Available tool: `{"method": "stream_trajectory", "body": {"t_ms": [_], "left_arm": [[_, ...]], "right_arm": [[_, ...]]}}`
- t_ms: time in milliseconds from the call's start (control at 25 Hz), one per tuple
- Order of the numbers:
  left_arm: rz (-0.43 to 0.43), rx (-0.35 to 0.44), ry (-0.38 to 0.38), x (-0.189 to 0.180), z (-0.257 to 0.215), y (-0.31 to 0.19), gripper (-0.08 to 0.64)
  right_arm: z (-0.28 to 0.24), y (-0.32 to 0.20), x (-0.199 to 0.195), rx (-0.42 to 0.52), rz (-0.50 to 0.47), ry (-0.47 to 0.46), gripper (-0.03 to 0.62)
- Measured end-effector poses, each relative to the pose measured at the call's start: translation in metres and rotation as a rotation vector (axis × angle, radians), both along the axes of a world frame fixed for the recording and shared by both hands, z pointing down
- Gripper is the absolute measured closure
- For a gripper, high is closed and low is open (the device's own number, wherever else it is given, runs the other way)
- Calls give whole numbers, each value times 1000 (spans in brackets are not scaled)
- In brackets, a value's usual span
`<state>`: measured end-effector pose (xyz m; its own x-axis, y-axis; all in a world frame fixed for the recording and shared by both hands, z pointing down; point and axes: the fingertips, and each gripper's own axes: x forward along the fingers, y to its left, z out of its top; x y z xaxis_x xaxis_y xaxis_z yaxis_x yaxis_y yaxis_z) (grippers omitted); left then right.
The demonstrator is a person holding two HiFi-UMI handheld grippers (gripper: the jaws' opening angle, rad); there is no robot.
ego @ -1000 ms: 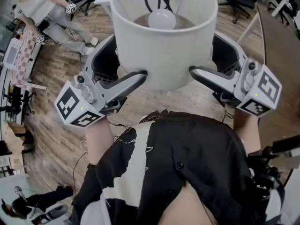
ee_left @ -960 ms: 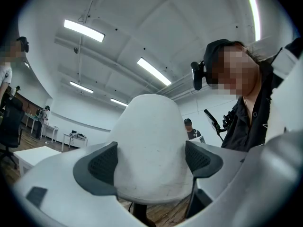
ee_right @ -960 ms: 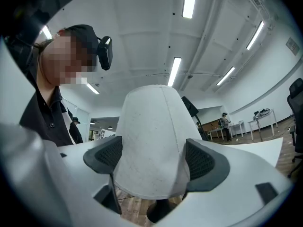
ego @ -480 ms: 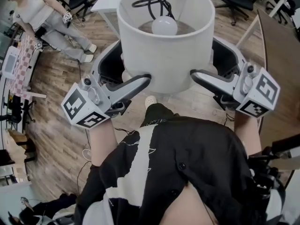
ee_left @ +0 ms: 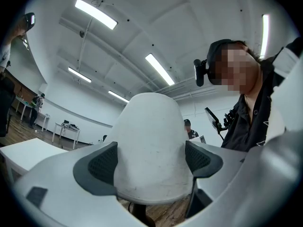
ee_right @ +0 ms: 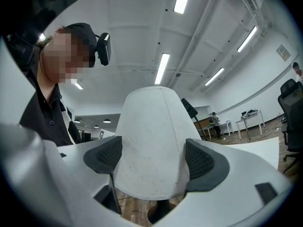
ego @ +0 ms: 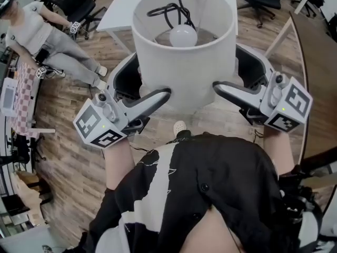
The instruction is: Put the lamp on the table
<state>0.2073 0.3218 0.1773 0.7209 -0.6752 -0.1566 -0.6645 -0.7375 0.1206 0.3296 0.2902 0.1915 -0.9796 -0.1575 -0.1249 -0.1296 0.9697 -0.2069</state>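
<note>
Mid-frame, left claw (ee_left: 151,160) and right claw (ee_right: 154,161) both pinch the lamp shade (ego: 184,62), likely to hold it upright for carrying.

In the head view I am seeing only the shade of the lamp (ego: 181,57); it is covering the stand and base. In my right gripper view the dark stand (ee_right: 158,214) is running off the bottom edge. The shade is also hiding the middle of the white table (ego: 116,15), which the top edge is cutting off.
</note>
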Motion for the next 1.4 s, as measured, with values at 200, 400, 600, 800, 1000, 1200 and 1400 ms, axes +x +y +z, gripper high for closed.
{"method": "stream_trajectory", "body": {"t_ms": [200, 400, 600, 800, 1000, 1200, 1400], "left_arm": [[15, -8, -5, -57, 2, -31, 120], [33, 2, -14, -81, -11, -48, 120], [41, 17, -20, -130, -13, -85, 120], [43, 34, -5, -154, 0, -107, 120], [39, 31, 1, -168, 9, -122, 120], [28, 17, -3, -173, 9, -147, 120], [7, 9, -16, -162, 14, -183, 120]], "right_arm": [[5, -29, -56, -23, 16, -5, 173], [-7, -44, -80, -13, 36, -20, 175], [-6, -81, -128, -17, 44, -34, 173], [10, -103, -152, -31, 52, -55, 173], [17, -118, -165, -36, 47, -47, 173], [17, -143, -171, -48, 32, -24, 175], [25, -182, -162, -65, 4, -27, 175]]}}
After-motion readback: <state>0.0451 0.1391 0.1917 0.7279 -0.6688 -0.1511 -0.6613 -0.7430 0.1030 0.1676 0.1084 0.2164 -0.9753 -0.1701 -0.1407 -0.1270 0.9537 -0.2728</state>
